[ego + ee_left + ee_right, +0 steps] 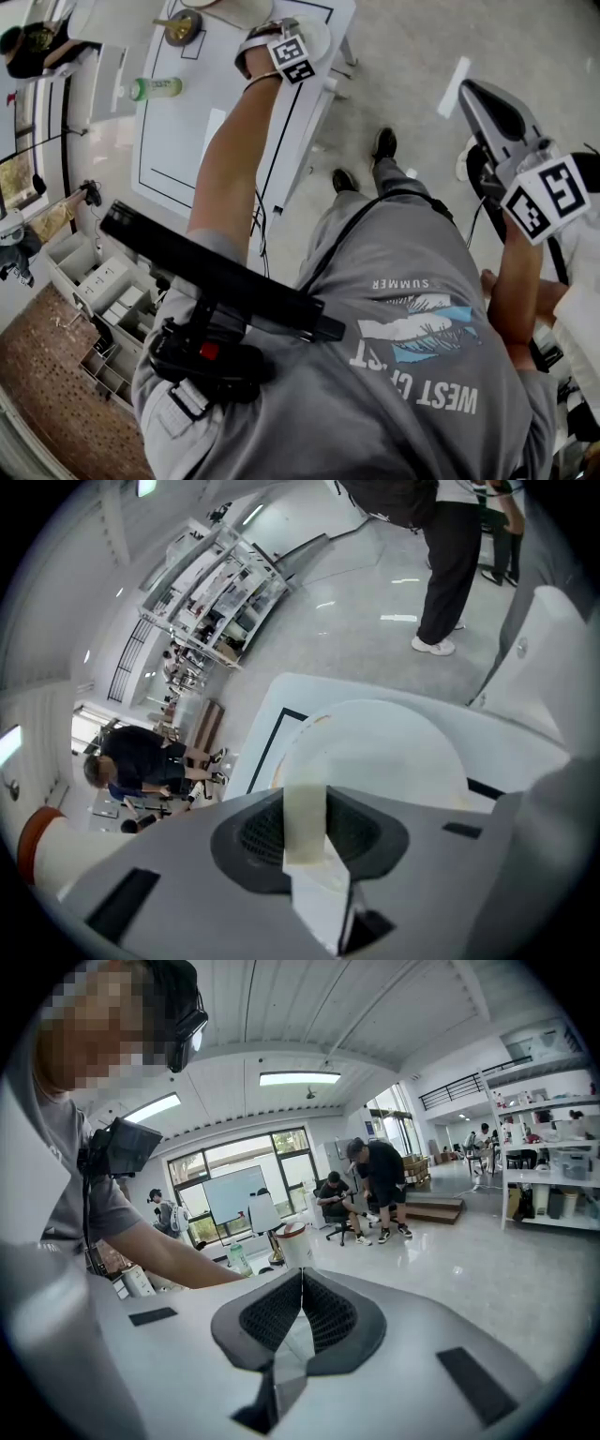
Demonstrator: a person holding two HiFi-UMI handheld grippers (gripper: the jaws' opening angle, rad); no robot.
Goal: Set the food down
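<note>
My left gripper (251, 36) reaches over the far end of a white table (187, 141) marked with black lines. In the left gripper view its jaws (305, 799) are shut on the near rim of a white round plate (384, 747) that lies just above or on the table (281, 700); I cannot tell which. No food shows on the plate from here. In the head view the plate (239, 9) is cut off by the top edge. My right gripper (473, 94) hangs off to the right above the floor, shut and empty (302, 1283).
A green bottle (155, 87) lies on the table's left side and a brass-coloured object (178, 26) stands near the plate. A person (450, 564) stands beyond the table. Shelving bins (103, 291) sit at the lower left. Other people sit farther off (370, 1190).
</note>
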